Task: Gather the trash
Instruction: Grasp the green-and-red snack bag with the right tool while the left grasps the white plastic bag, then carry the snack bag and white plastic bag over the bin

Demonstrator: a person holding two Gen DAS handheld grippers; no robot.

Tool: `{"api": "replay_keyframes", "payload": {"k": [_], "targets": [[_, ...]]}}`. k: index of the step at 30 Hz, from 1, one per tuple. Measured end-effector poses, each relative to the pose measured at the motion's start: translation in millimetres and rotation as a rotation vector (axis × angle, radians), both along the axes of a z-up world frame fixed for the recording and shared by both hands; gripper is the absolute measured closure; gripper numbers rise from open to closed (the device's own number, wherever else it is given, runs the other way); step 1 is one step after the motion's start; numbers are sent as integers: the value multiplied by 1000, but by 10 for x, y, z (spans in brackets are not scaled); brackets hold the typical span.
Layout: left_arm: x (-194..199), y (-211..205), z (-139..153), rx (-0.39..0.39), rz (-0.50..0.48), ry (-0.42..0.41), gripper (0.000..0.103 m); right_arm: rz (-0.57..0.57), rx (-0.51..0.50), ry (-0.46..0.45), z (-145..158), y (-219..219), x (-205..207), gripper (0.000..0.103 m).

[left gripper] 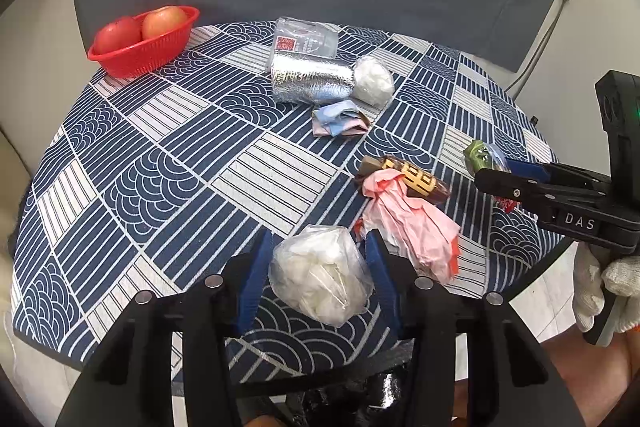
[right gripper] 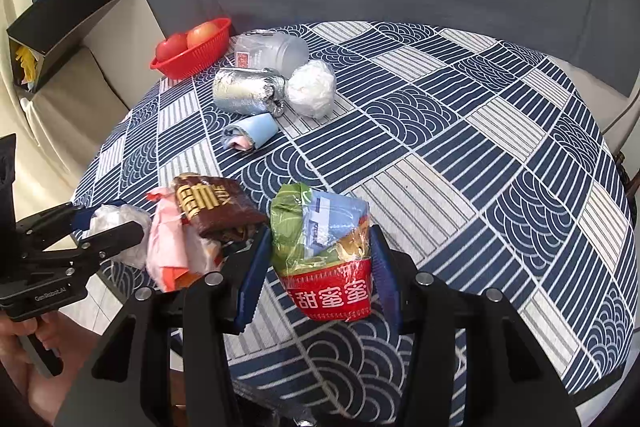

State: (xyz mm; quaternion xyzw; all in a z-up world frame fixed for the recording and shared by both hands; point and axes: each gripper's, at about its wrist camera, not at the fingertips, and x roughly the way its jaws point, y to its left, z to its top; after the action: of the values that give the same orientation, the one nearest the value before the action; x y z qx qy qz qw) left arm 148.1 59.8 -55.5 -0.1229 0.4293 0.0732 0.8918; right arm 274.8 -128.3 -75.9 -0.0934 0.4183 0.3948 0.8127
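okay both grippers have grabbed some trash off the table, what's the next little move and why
Probably lift both straight up. The left gripper is shut on the clear plastic wad and the right gripper on the crumpled snack bag, yet both pieces sit low over the tablecloth, near the pink wrapper.

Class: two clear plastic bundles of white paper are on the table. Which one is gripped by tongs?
The near bundle, clamped in the left tongs at the table's front edge. The other bundle lies free beside the foil roll.
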Motion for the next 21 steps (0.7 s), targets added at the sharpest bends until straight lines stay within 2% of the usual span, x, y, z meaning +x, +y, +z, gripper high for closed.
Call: {"api": "replay_keyframes", "payload": {"k": [21], "targets": [[-463, -145, 168, -59, -1, -92, 57, -8, 77, 31, 71, -266, -638, 53]]}}
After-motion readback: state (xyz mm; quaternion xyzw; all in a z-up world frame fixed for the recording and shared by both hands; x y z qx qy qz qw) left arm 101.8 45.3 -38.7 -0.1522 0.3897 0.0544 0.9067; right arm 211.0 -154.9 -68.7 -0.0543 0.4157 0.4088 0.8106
